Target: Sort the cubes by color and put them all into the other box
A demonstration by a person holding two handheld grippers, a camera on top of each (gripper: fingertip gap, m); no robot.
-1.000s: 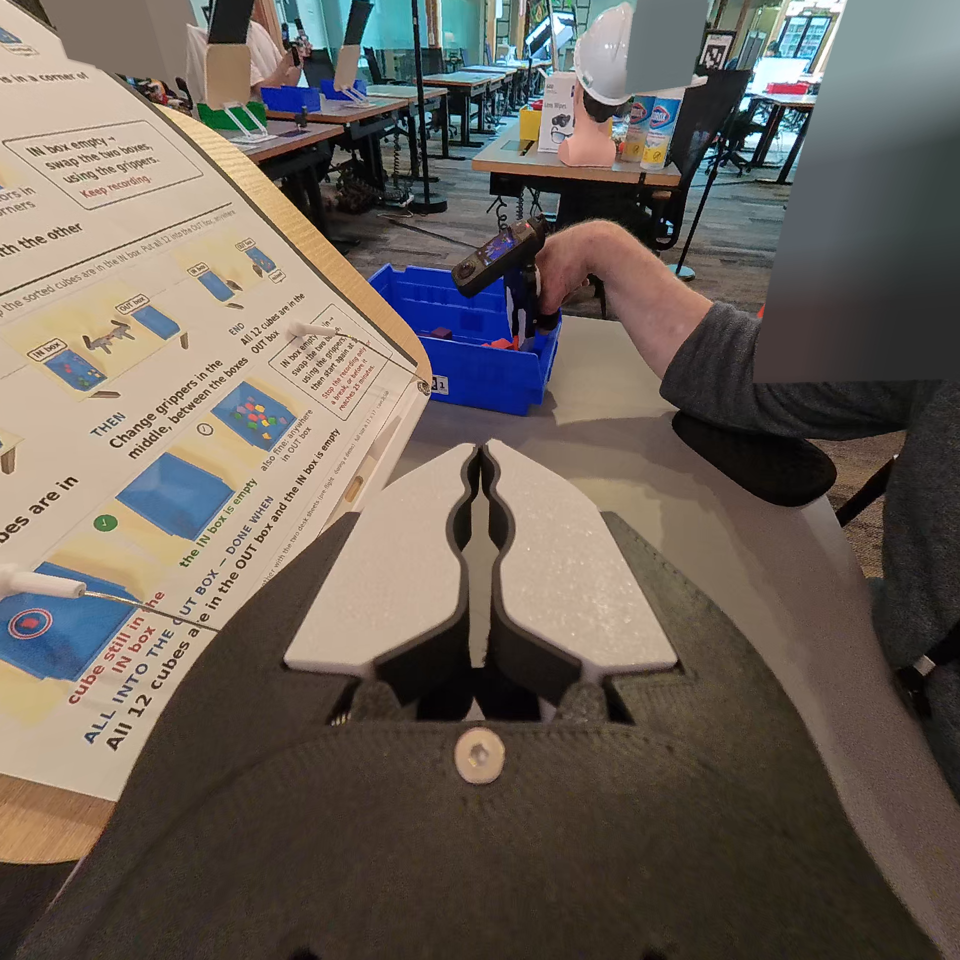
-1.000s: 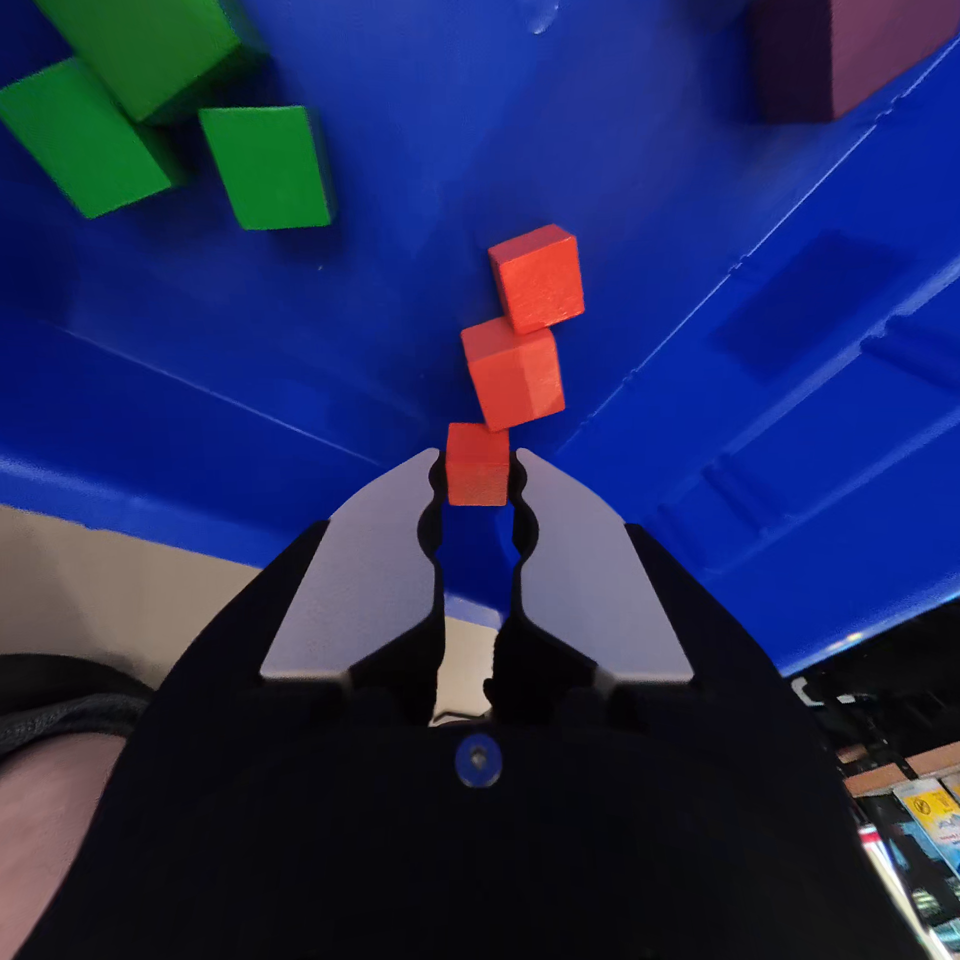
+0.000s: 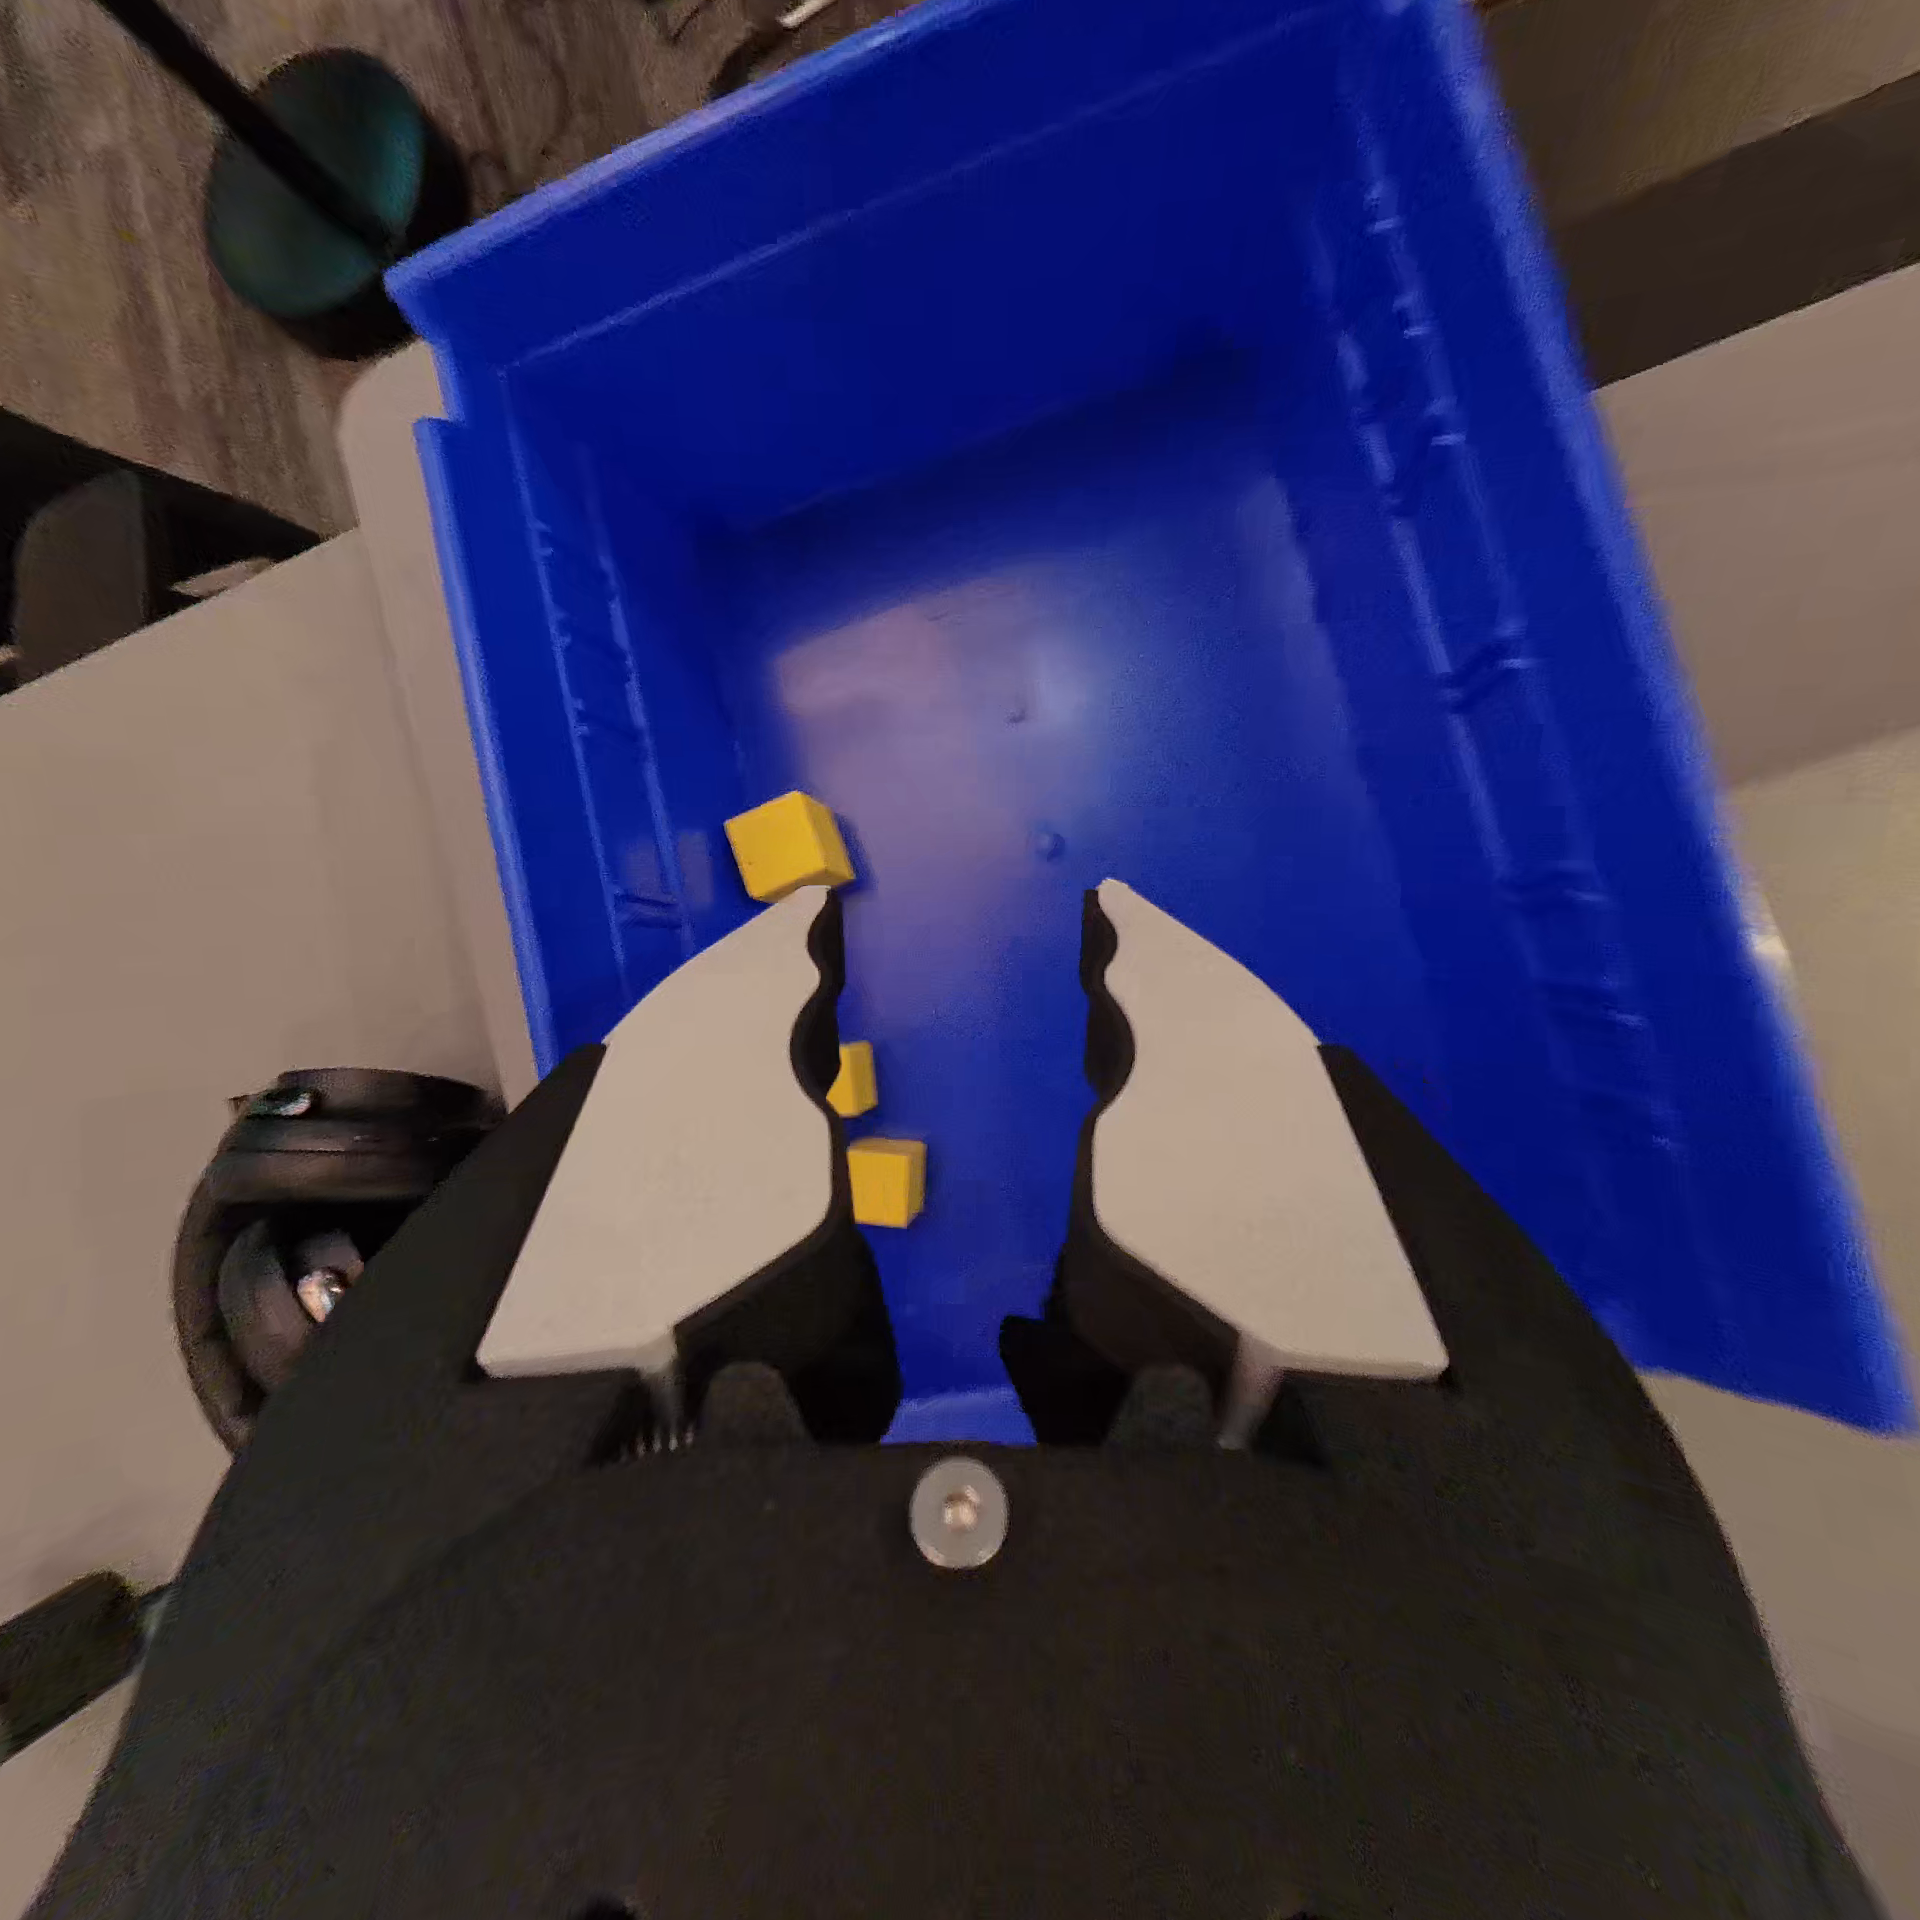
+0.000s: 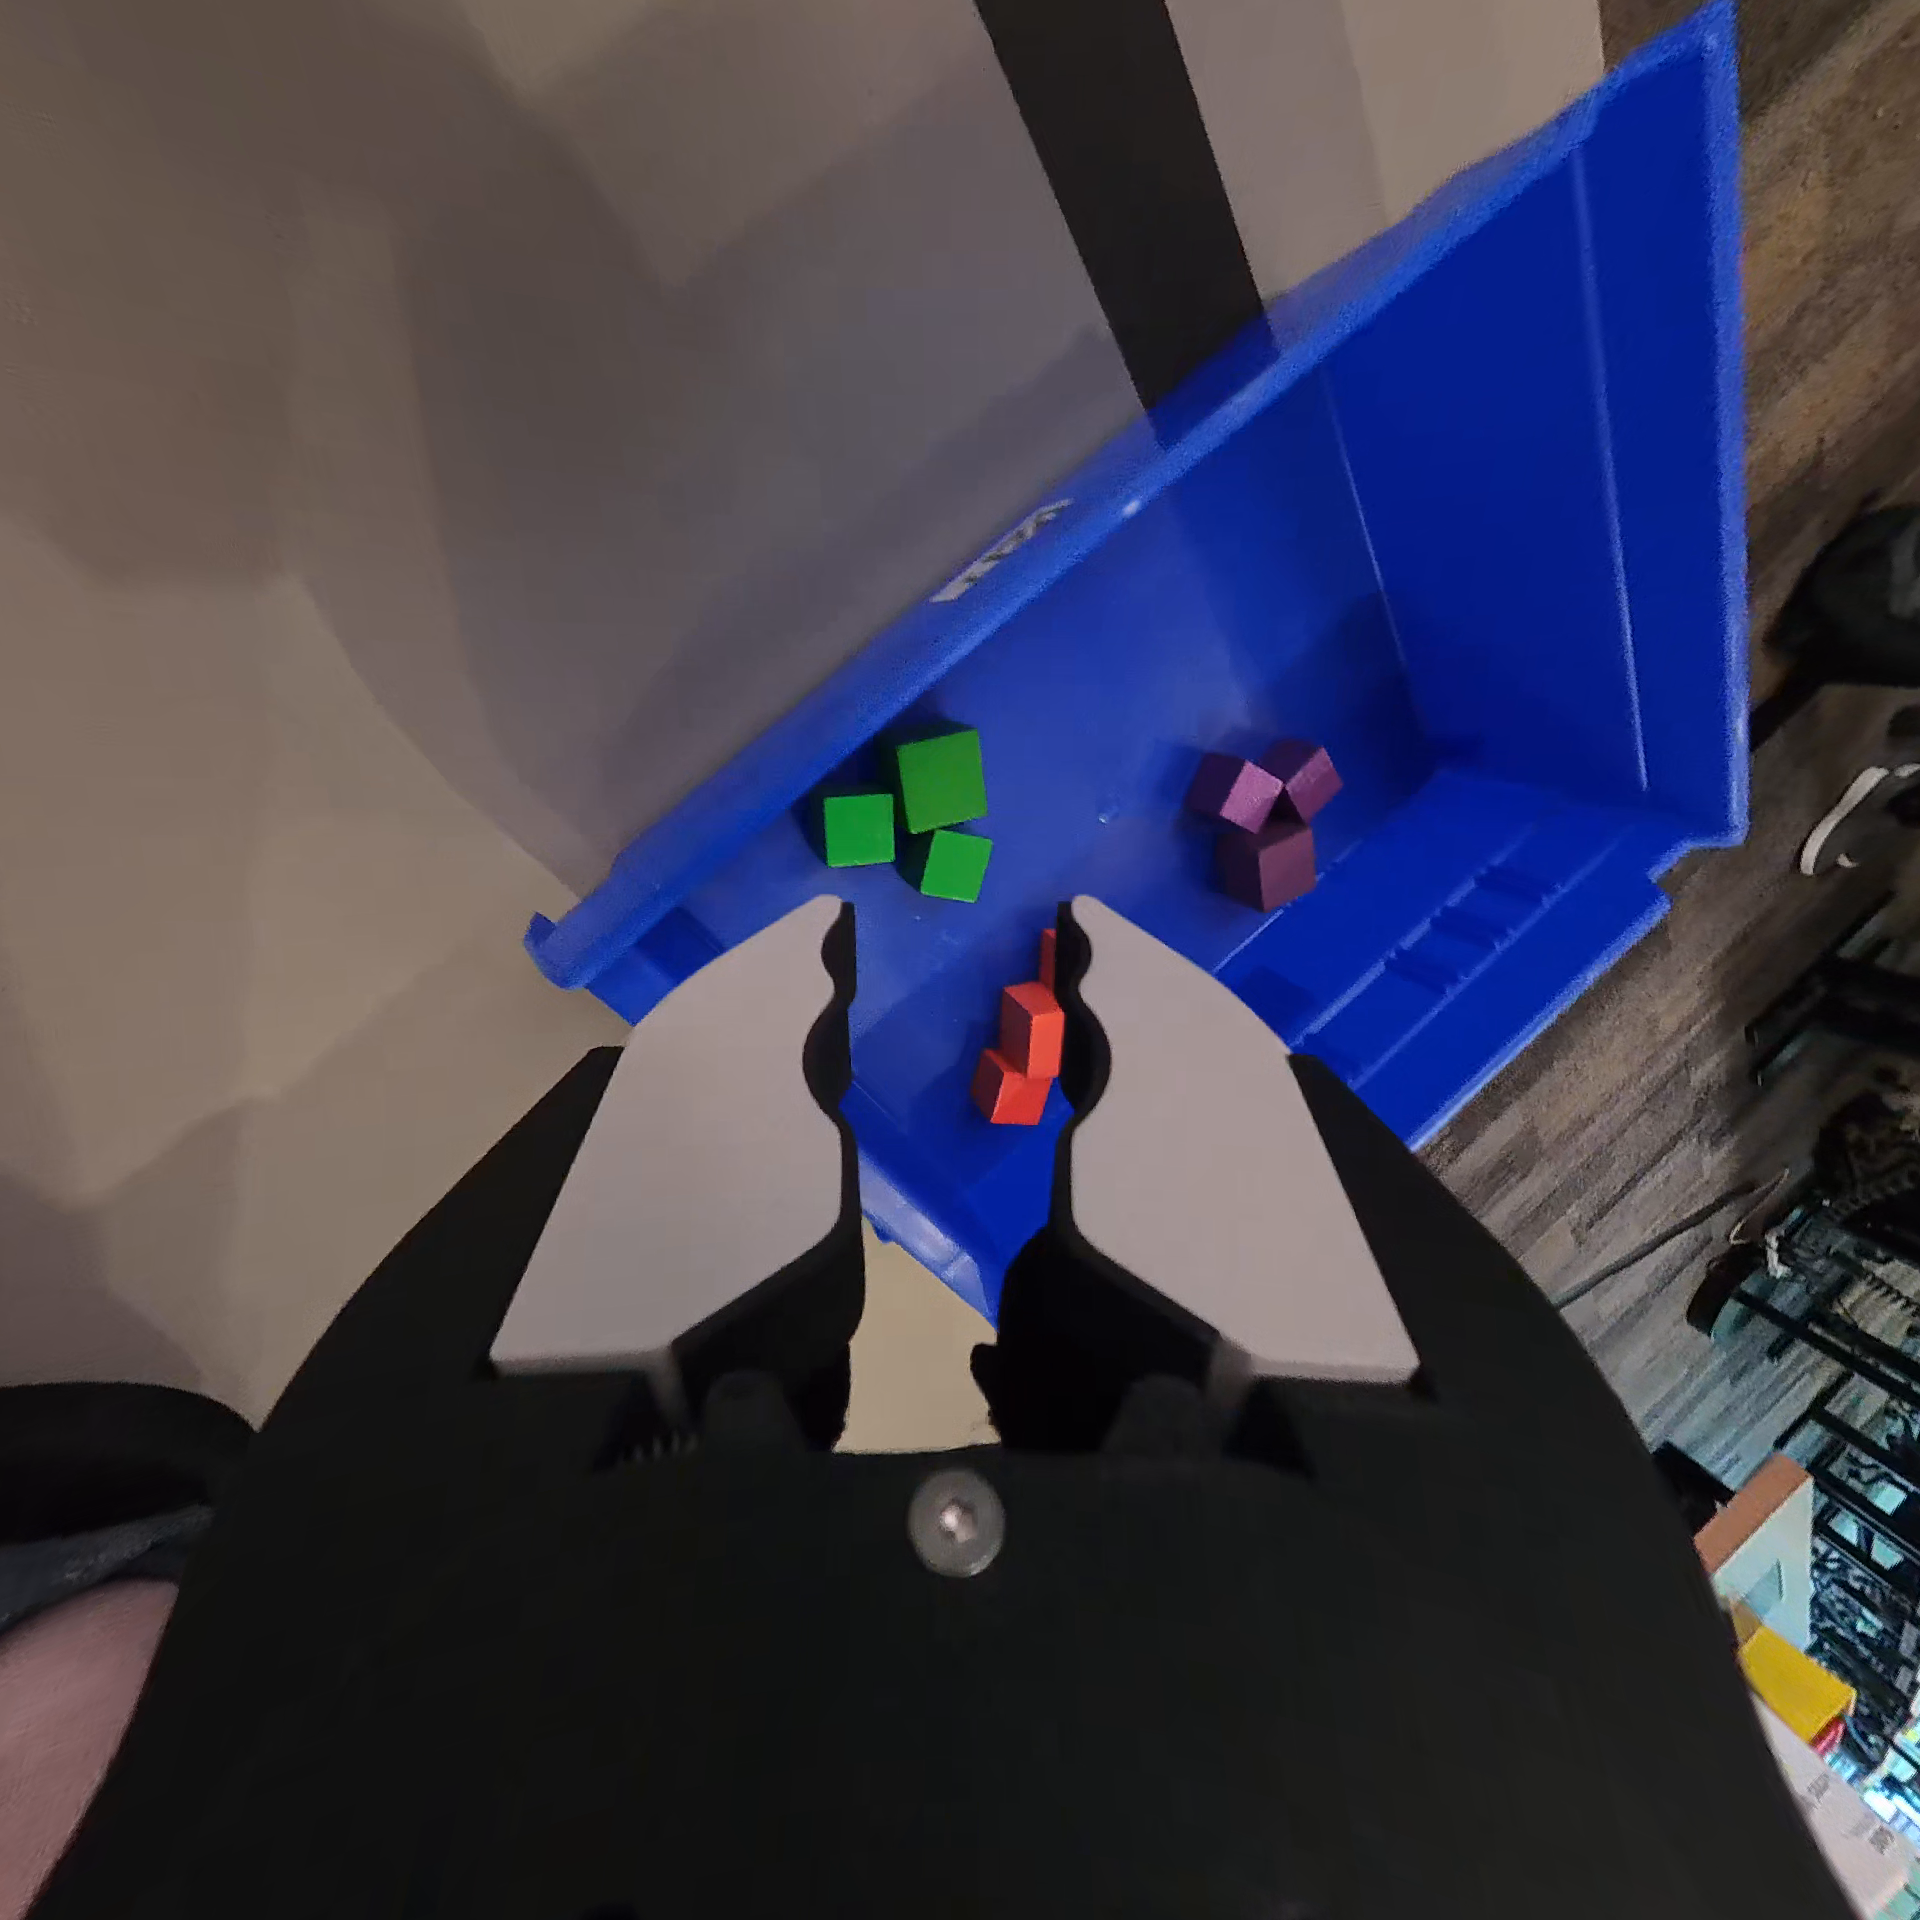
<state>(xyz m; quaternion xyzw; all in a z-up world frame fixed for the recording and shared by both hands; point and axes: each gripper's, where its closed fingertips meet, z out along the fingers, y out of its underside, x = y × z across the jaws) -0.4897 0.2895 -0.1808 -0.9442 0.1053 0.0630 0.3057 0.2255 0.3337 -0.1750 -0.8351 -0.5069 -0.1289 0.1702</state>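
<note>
In the left wrist view a blue box [image 3: 1455, 727] holds three yellow cubes on its floor, one [image 3: 788, 844] just past my left fingertip, two [image 3: 885, 1181] lower between the fingers. My left gripper [image 3: 961, 899] hangs above this box, open, with nothing between its pads. In the right wrist view another blue box [image 4: 1507, 520] holds three green cubes [image 4: 940, 779], three purple cubes [image 4: 1262, 821] and three red cubes [image 4: 1023, 1049], each colour in its own group. My right gripper [image 4: 956, 914] is open above it; the red cubes lie far below, untouched.
Both boxes stand on a pale table [image 3: 208, 831]. A black round object [image 3: 312, 1195] lies left of the yellow-cube box. A dark bar [image 4: 1122, 187] crosses behind the other box. A person's forearm [image 4: 62, 1704] shows at the lower left; the floor and clutter lie to the right.
My left gripper swung from facing the room, shut, to open over the box with yellow cubes. My right gripper let go of the red cube and rose away from the box floor.
</note>
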